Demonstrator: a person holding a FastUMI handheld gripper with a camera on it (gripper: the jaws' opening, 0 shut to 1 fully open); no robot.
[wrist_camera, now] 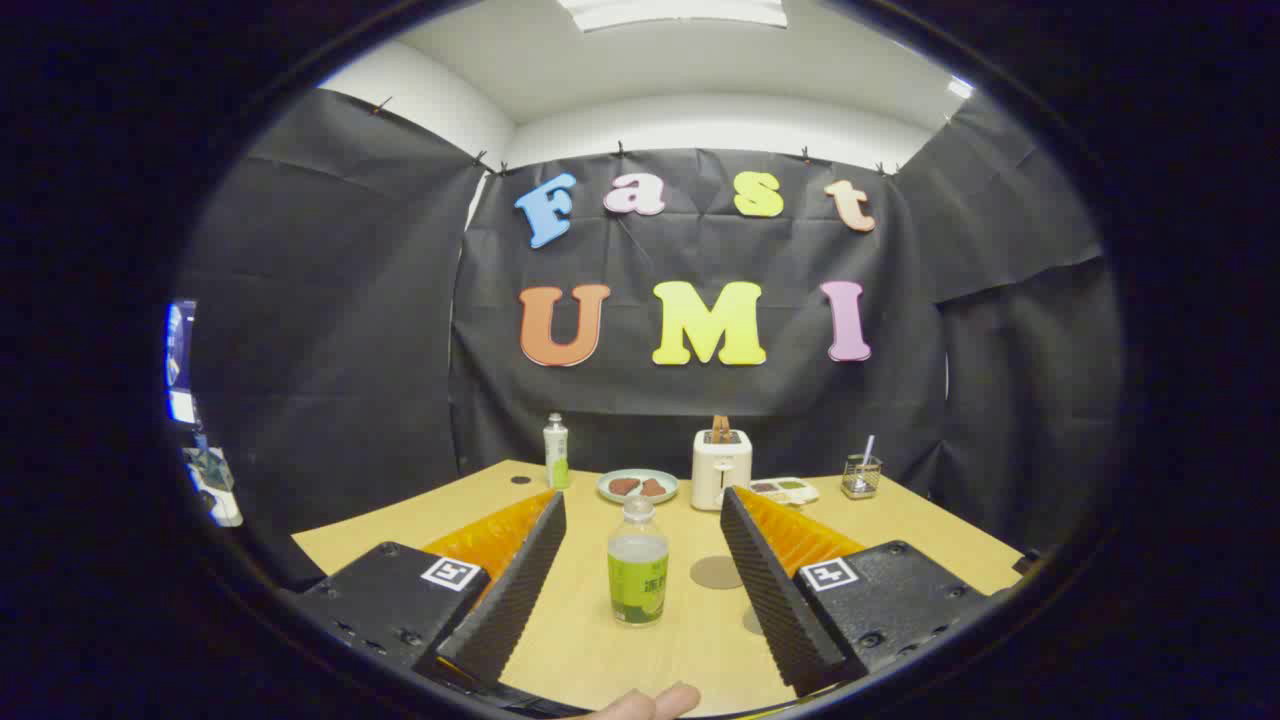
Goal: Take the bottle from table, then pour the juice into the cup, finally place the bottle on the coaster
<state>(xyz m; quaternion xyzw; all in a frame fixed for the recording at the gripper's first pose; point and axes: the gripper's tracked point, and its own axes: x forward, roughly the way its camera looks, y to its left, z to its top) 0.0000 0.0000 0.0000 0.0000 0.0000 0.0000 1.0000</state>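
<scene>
The jaws stand spread wide, pinching nothing, with the gripper [640, 560] aimed straight at the bottle [638, 563], which stands upright on the tabletop [560, 640] between the two ridged black fingers [515, 590] and a little ahead of them, touching neither. It has a clear cap, pale liquid inside and a green label wrapped round its lower half.

Just beside the bottle, toward the right finger, lies a round flat coaster [716, 572], partly hidden by that finger. I cannot make out a cup for the juice with any certainty.

By my reading, the first step is in hand: the approach to take the bottle, with no grasp made yet. The next move calls for easing forward until the bottle's body sits squarely between the pads, then closing on it without tipping it (it is tall and narrow, so an off-centre push could topple it).

Toward the far edge stand a second bottle [556, 452], a plate [637, 486] with brown pieces, a white toaster [721, 467], a small tray [785, 490] and a wire holder [861, 476]. A fingertip [650, 703] shows at the near edge.

The label's writing is too small to read; each finger mount carries a square black-and-white marker [450, 573].
</scene>
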